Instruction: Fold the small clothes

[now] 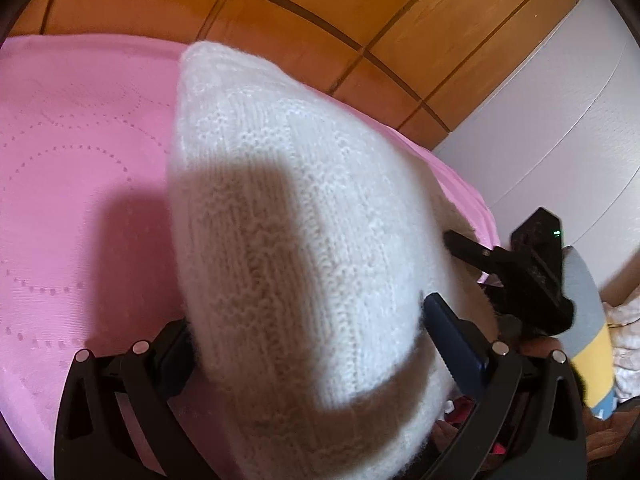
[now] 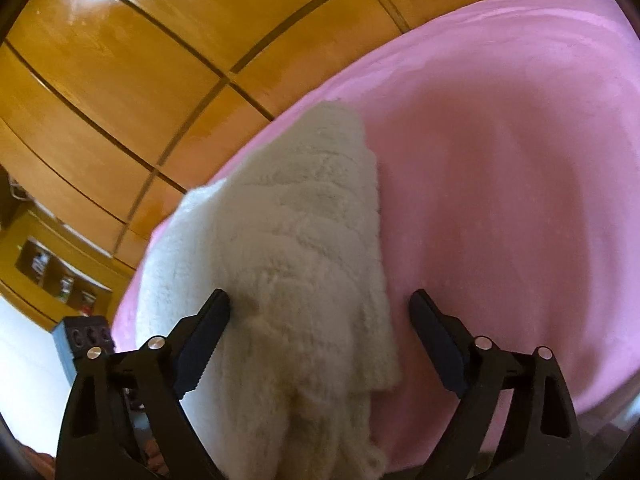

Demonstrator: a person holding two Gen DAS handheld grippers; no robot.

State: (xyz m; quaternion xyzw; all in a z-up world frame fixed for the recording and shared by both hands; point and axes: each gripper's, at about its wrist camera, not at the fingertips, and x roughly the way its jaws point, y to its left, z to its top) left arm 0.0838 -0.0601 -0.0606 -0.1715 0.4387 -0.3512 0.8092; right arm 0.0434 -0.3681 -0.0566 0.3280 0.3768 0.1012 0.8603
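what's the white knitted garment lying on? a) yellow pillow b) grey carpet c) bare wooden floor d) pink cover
d, the white knitted garment lies across the pink cover, with pink visible on both sides of it in the right wrist view, while the wooden panels sit behind.

both grippers, left [image 1: 308, 340] and right [image 2: 320, 320], have matte black forked arms, dark blue serrated pads [image 2: 200, 344] and silver round pins [image 1: 499, 347].

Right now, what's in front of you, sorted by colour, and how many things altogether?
White: 1, the knitted garment
Pink: 1, the bedspread
Black: 2, the left gripper and the right gripper
Total: 4
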